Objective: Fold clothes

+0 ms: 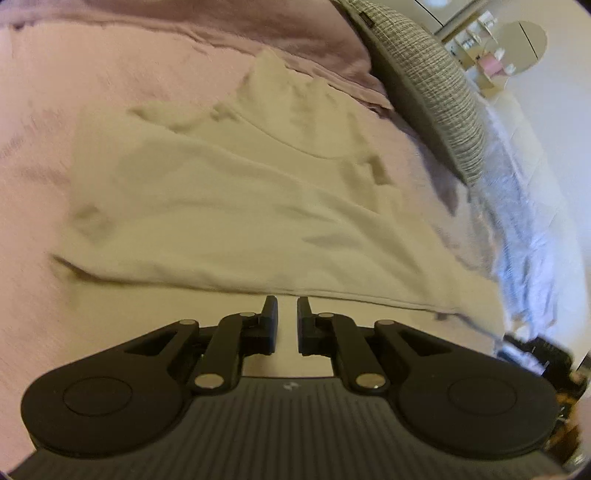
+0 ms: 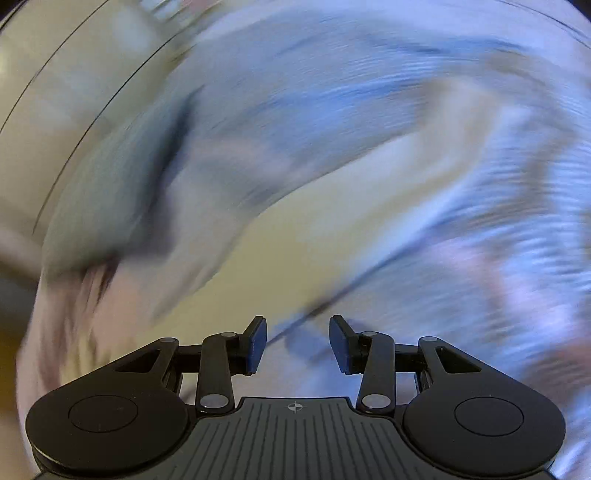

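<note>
A cream garment (image 1: pixel 229 206) lies spread and creased on a pink bed cover (image 1: pixel 44 155). In the left wrist view my left gripper (image 1: pixel 287 306) hovers just short of the garment's near edge, its jaws a little apart with nothing between them. In the right wrist view my right gripper (image 2: pixel 297 326) is open and empty. It points at a heap of blue and white striped cloth (image 2: pixel 424 147) with a cream piece (image 2: pixel 295 229) in it. That view is heavily blurred by motion.
A grey woven pillow (image 1: pixel 436 96) lies at the garment's far right. The striped cloth (image 1: pixel 524 229) trails along the bed's right side. A darker mauve blanket (image 1: pixel 221 33) lies bunched at the back. A white wall and shelves (image 1: pixel 491 55) show beyond.
</note>
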{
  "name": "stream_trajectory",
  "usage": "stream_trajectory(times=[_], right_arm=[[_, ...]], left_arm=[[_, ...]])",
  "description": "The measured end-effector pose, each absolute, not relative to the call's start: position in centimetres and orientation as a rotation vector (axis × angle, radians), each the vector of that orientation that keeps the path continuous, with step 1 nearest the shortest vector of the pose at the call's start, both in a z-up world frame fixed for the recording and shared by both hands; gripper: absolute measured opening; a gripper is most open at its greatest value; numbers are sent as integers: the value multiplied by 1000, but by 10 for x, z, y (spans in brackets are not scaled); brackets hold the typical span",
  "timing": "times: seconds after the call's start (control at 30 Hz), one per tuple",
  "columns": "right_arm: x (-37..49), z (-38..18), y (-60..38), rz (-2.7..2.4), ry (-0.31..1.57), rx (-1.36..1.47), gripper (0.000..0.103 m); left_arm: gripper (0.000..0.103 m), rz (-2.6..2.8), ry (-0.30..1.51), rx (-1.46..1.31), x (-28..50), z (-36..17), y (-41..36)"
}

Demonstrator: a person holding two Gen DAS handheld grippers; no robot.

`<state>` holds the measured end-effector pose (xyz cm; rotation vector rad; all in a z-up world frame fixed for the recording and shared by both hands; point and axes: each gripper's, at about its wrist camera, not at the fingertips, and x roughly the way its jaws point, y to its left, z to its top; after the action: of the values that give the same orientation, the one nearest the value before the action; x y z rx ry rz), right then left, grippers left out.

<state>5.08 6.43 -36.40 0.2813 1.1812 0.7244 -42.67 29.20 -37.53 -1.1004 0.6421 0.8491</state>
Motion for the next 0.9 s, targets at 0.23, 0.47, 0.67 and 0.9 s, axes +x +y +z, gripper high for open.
stream_trajectory(times=[0.23,0.47,0.67,0.9], right_arm=[[135,-398,-13,506,1206,767,43],[161,-420,-14,503,1200,781,31],[116,-354,42,668,941,272,2],[-73,-257,153,1193,592,-148,2]], left_arm=[[6,815,605,-1166,-414,-377,278],[6,828,586,-1184,-412,-379,276],[6,880,494,-1245,-456,-368,275],[6,940,384,-1313,-507,-355,274]])
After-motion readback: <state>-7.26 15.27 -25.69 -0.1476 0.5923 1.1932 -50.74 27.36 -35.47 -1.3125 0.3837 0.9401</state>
